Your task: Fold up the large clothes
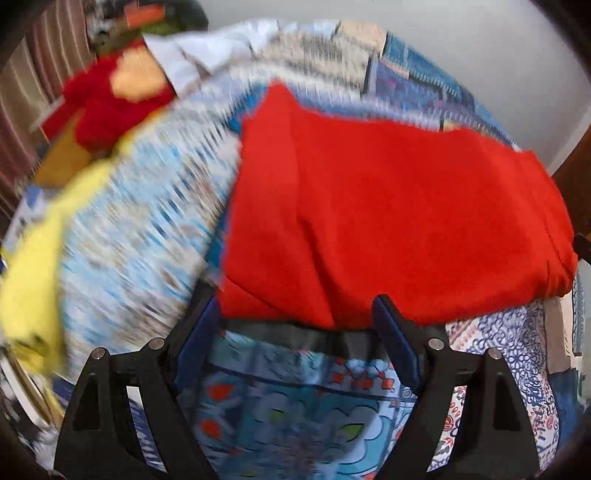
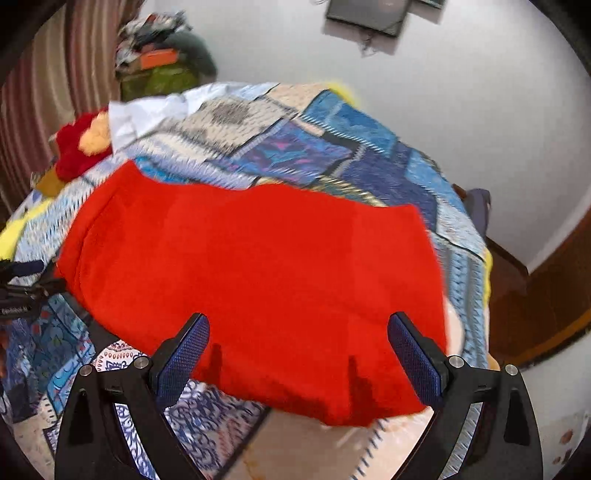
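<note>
My left gripper (image 1: 295,317), right gripper (image 2: 299,339) released | red garment (image 2: 258,277) on bed (image 2: 314,147) | I'd pinch 6 o'clock hem corners evenly.

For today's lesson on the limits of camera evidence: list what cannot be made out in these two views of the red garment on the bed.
- Left wrist view: bedspread pattern smeared by motion blur.
- Left wrist view: yellow cloth blurred and cut by the frame edge.
- Both views: what lies under the red garment, hidden by its own fabric.
- Right wrist view: framed picture cut by the top edge.
</note>
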{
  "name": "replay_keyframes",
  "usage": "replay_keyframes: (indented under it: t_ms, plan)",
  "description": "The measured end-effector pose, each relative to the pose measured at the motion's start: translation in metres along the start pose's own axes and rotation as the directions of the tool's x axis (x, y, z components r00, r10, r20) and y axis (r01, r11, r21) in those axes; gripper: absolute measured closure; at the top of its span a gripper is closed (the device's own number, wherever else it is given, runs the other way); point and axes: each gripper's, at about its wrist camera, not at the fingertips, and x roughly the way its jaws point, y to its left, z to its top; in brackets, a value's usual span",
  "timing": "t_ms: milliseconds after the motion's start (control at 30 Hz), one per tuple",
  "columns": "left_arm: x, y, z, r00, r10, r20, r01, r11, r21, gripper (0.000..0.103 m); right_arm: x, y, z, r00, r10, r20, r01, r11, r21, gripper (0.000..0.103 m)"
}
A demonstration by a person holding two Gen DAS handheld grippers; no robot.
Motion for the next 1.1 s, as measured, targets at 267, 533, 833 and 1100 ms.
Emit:
replay_keyframes:
  t_ms: [267,533,833,1100]
  plan:
    - [0.043,-0.01,-0.001,0.972,-0.219,-0.086,0.205,0.967,-0.153,0.019,0.06,0.016,-0.01,0.995,-0.012,-0.098,0.007,0.999,-0.047,0.005]
    - [0.066,-0.001,0.02,0.95,-0.309,-0.035,0.292,0.925,-0.243,0.02,0.078,-0.014,-0.019,0.978,0.159,-0.134,-0.141,0.981,0.134,0.0]
    - [0.07,-0.023,0.059,0.985,-0.174,0.015,0.174,0.97,-0.171,0.075,0.074,-0.009,-0.016,0.98,0.146,-0.132,-0.13,0.983,0.126,0.0]
    - [0.024,-0.026,0.097,0.987,-0.009,0.163,0.014,0.999,-0.029,0.084,0.048,0.012,0.005,0.991,0.107,-0.081,-0.106,0.994,0.015,0.0]
